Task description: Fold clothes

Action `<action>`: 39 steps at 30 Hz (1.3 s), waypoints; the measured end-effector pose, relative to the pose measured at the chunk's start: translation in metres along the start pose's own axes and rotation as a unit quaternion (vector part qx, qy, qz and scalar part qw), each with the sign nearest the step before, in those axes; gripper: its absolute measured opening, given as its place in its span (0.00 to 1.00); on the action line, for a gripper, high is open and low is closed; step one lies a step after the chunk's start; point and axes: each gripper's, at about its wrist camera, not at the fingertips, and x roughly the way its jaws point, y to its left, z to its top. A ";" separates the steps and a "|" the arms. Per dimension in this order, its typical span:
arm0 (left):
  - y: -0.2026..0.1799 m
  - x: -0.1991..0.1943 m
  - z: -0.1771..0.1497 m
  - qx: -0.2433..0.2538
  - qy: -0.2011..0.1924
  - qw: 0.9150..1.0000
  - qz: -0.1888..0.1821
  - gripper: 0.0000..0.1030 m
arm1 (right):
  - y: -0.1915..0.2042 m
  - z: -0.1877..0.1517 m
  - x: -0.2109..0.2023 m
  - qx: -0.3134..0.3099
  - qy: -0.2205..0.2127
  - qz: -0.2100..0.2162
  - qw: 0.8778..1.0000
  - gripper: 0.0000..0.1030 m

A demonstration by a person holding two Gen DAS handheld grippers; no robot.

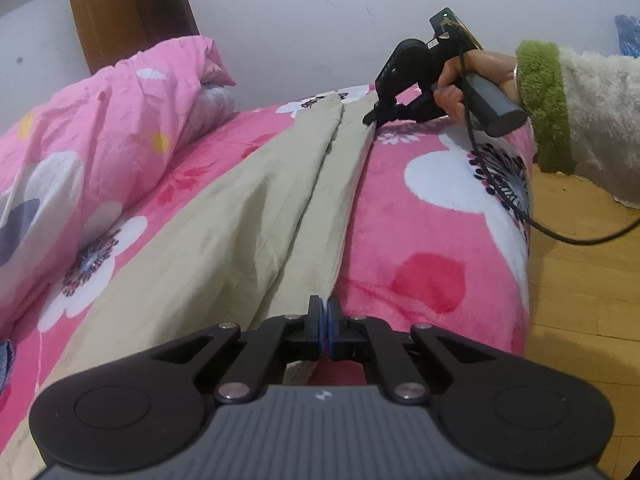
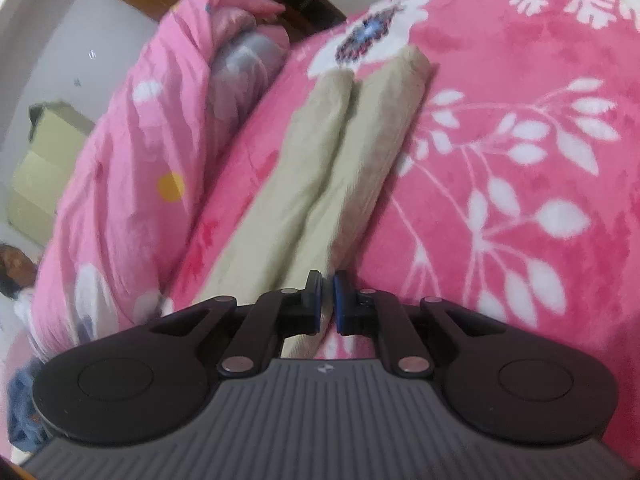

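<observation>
Beige trousers (image 1: 240, 220) lie lengthwise on a pink floral blanket (image 1: 420, 220) that covers a bed. My left gripper (image 1: 324, 322) sits at their near end, its blue pads pressed together on the fabric's right edge. At the far end, my right gripper (image 1: 370, 119) pinches the same edge, held by a hand in a fluffy sleeve with a green cuff (image 1: 544, 104). In the right wrist view the trousers (image 2: 320, 168) run away as two side-by-side legs, and the right gripper (image 2: 328, 304) is nearly closed with the cloth's edge between its pads. No left gripper shows there.
A bunched pink quilt (image 1: 100, 140) lies along the left of the bed (image 2: 132, 152). Wooden floor (image 1: 580, 300) lies beyond the bed's right edge, and a black cable (image 1: 520, 208) hangs over it. A brown wooden board (image 1: 120, 20) stands at the wall. A person (image 2: 12, 272) is at the left edge.
</observation>
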 end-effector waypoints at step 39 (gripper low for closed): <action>0.015 0.006 -0.004 -0.054 0.011 0.998 -0.025 0.03 | 0.112 -0.178 -0.043 -0.565 0.083 0.192 0.798 0.05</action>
